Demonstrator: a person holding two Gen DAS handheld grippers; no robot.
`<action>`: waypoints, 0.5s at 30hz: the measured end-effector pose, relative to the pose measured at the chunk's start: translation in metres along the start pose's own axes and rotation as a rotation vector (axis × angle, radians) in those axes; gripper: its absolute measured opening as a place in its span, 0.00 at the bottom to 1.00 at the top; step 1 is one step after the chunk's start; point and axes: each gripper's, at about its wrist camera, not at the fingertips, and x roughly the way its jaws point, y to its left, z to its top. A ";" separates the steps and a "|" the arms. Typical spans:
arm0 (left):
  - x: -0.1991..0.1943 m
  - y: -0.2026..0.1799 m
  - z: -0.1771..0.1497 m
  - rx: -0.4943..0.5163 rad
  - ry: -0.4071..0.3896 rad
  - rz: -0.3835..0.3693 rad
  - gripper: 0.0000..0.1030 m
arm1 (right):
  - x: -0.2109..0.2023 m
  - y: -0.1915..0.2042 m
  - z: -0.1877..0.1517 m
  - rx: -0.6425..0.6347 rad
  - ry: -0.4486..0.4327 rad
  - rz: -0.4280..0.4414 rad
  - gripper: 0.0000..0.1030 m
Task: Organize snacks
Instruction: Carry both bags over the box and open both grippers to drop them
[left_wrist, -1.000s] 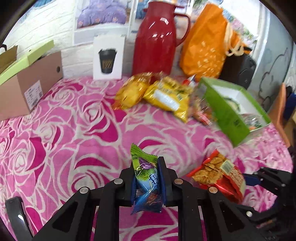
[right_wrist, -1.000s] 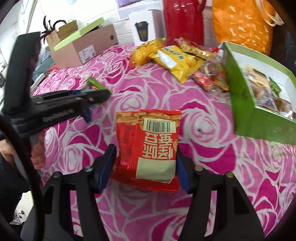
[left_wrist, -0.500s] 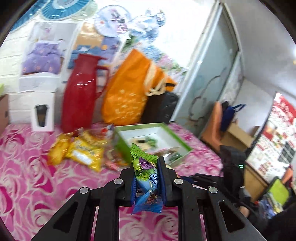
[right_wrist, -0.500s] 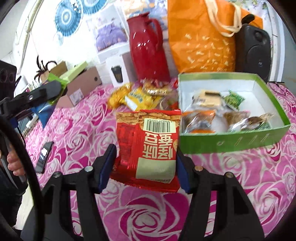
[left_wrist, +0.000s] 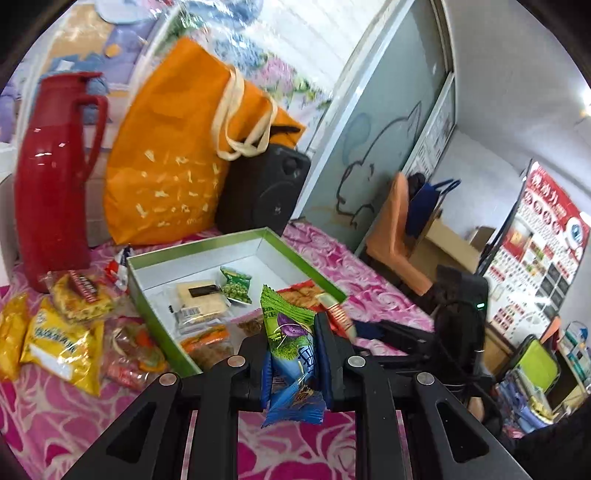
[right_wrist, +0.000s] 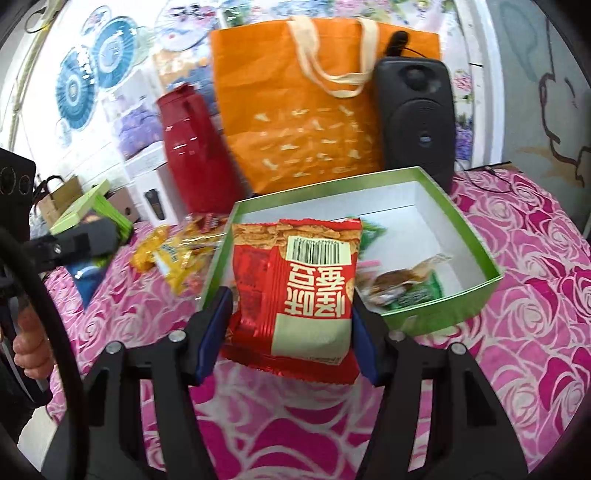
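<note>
- Left claw (left_wrist: 291, 354): pressed together on a small green-and-blue snack packet (left_wrist: 290, 350), which stands upright between the two pads, green crimped end up.
- Right claw (right_wrist: 291, 314): pinching a red snack bag (right_wrist: 295, 295) by its two sides; barcode and white label panel face the right wrist camera, print upside down.
- Green box (right_wrist: 476, 236): open, white inside, resting on the bench (right_wrist: 535, 295) with its pink rose cloth. Several wrapped snacks lie in it, mostly at the near end; far end bare.
- Red snack bag is held in front of the box's near-left corner; whether it is above the box or short of it cannot be told.
- Loose snacks (left_wrist: 59, 332), yellow and clear packets, lie on the cloth just left of the box.
- Far side of bench: red jug (left_wrist: 51, 184), orange tote bag (right_wrist: 306, 110), black speaker (right_wrist: 417, 110) in a row, left to right.
- A hand (right_wrist: 31, 343) shows at the left edge of the right wrist view.
</note>
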 end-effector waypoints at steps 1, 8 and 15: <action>0.010 -0.001 0.002 0.012 0.013 0.014 0.19 | 0.001 -0.007 0.002 0.006 -0.002 -0.011 0.60; 0.078 0.008 0.019 0.030 0.068 0.117 0.19 | 0.012 -0.043 0.022 0.024 -0.034 -0.075 0.60; 0.102 0.018 0.021 0.011 0.107 0.321 0.87 | 0.050 -0.052 0.028 -0.021 0.020 -0.103 0.69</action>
